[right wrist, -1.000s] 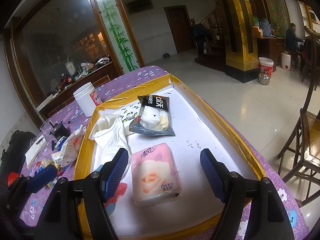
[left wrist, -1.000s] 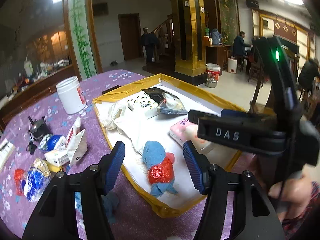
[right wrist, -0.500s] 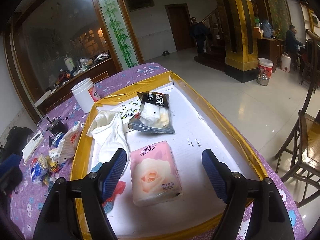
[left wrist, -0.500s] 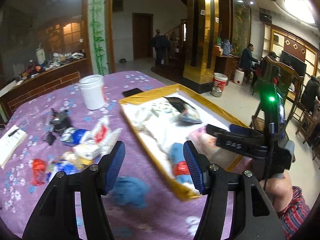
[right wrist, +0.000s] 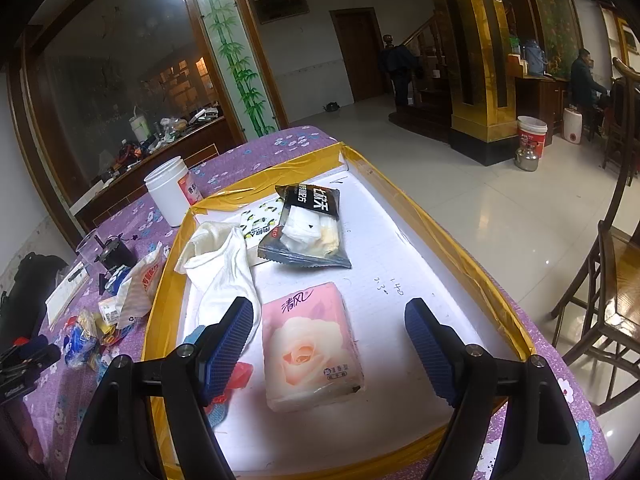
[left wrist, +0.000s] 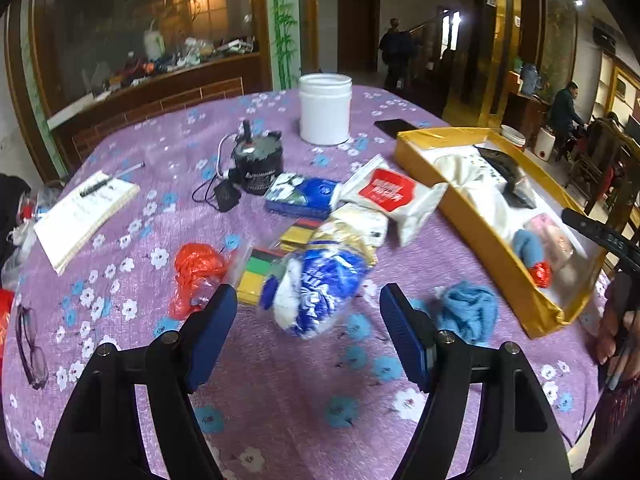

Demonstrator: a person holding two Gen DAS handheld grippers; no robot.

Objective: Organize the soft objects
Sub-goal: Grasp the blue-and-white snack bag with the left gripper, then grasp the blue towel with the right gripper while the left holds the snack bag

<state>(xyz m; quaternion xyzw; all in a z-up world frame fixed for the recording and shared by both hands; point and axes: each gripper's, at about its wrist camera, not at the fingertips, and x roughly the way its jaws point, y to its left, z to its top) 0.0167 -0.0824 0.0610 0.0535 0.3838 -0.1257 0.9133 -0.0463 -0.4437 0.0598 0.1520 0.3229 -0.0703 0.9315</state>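
My left gripper (left wrist: 308,330) is open above the purple tablecloth, just short of a blue-and-white soft pack (left wrist: 316,288). A crumpled blue cloth (left wrist: 468,310) lies to its right, beside the yellow-rimmed tray (left wrist: 492,240). Behind the pack sit a white pack with a red label (left wrist: 394,196), a red plastic bag (left wrist: 196,270) and a blue pack (left wrist: 304,196). My right gripper (right wrist: 330,346) stands open over the tray (right wrist: 472,276), with a pink tissue pack (right wrist: 310,344) between its fingers. In the tray also lie a white sock (right wrist: 222,268) and a black wipes pack (right wrist: 310,226).
A white jar (left wrist: 325,108), a black device with a cable (left wrist: 256,160), a notebook (left wrist: 86,214) and glasses (left wrist: 30,340) are on the table. A phone (left wrist: 394,125) lies behind the tray. A hand (left wrist: 618,328) holds the right gripper. A wooden chair (right wrist: 612,280) stands to the right.
My left gripper has swung left, off the tray and out over the pile of packs on the tablecloth. The right gripper has stayed over the pink tissue pack.
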